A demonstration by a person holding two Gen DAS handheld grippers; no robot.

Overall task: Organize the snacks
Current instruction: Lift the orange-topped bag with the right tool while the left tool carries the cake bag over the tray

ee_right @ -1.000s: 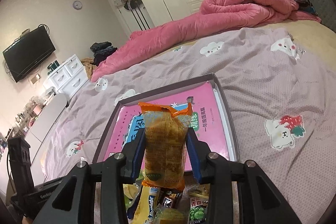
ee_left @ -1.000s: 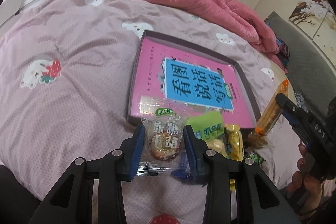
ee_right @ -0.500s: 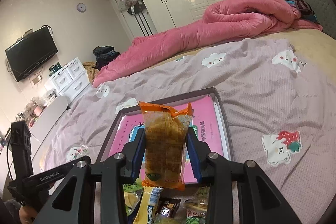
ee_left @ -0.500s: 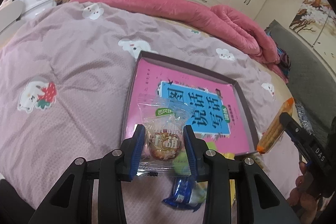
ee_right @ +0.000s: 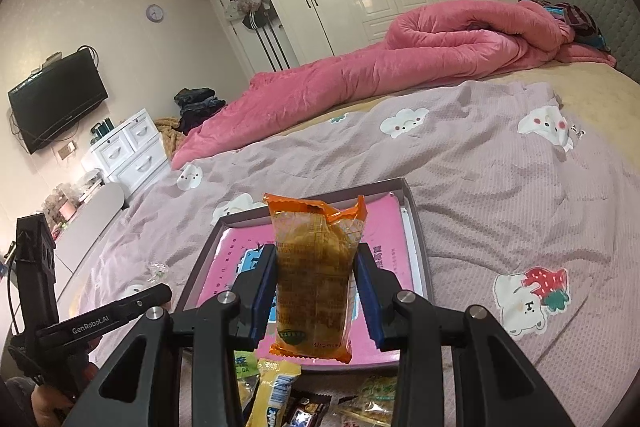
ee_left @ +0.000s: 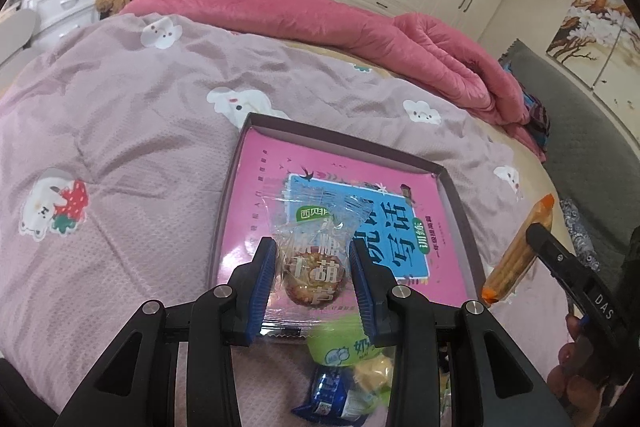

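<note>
**A:** so what's actually in the box (ee_left: 456, 187) rn? it sits on the mauve quilt (ee_left: 120, 131) toward the near edge of the bed

**B:** just a pink book (ee_left: 256, 187) with a blue label lying flat in it, fills nearly the whole bottom. no snacks in there as far as I can see

**A:** and the grippers?

**B:** going left to right: left gripper (ee_left: 313, 269) is clamped on a clear-wrapped candy snack (ee_left: 316, 259), held over the box's near left corner. right gripper (ee_right: 316, 291) is squeezed onto an orange-ended cake packet (ee_right: 316, 275), upright, over the box's near edge

**A:** the rest of the snacks?

**B:** loose pile (ee_right: 288, 399) on the quilt just outside the near edge: green pack (ee_left: 344, 347), blue one (ee_left: 332, 395), yellow one (ee_right: 276, 387)
</note>
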